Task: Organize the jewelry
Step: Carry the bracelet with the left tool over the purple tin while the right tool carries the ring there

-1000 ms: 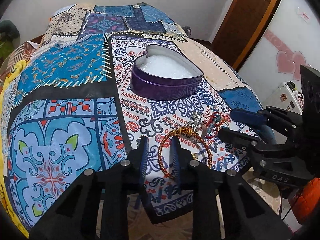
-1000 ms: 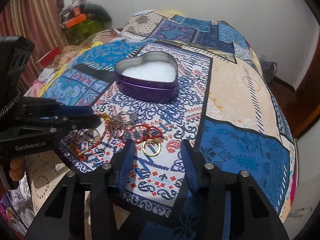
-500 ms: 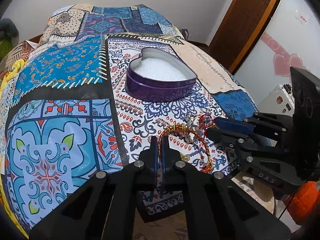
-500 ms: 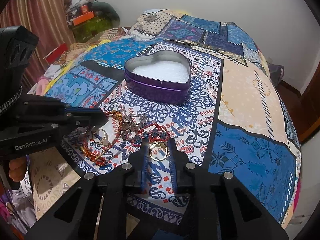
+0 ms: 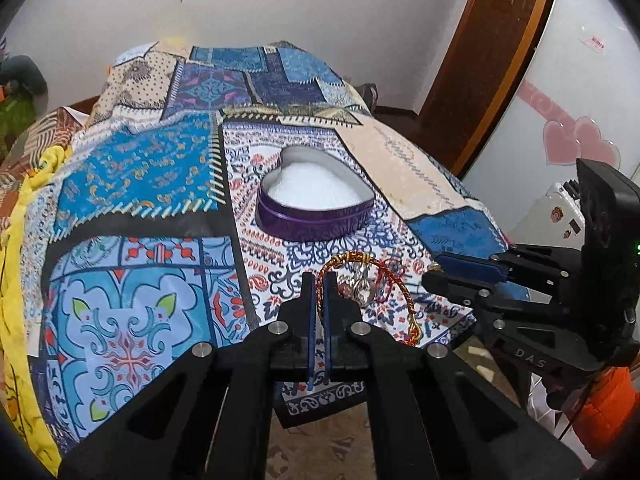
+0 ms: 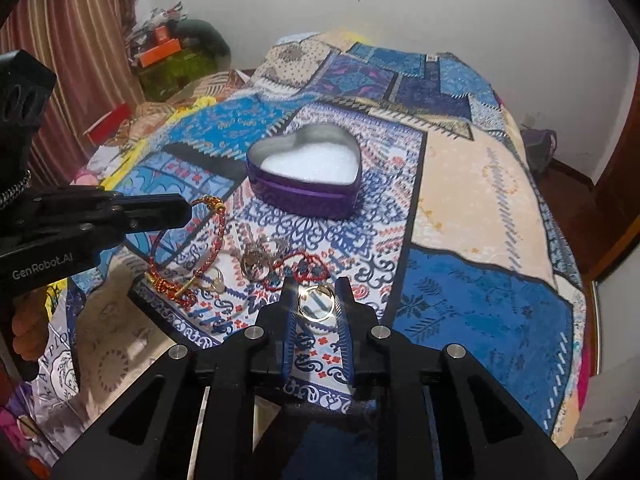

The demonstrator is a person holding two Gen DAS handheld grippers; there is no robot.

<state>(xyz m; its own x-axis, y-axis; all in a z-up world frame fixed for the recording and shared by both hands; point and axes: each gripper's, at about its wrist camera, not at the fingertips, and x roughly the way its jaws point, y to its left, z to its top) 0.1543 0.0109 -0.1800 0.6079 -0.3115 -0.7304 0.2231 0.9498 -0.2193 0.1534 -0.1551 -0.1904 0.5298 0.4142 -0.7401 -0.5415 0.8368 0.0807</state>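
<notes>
Pickup step: left tool (image 5: 319,280) clamped on bracelet (image 5: 370,276), right tool (image 6: 316,300) gripping ring (image 6: 317,302). Next: carry both to tin (image 6: 304,178).

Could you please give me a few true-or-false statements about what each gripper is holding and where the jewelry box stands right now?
1. The left gripper is shut on the red-and-gold bracelet. True.
2. The right gripper holds the gold ring between its fingers. True.
3. The heart-shaped purple tin already contains a bracelet. False: only its white lining shows inside.
4. The tin's lid is on. False: the tin is open, with no lid on it.
5. A silver piece and a red cord piece lie on the patterned bedspread between the grippers and the tin. True.
</notes>
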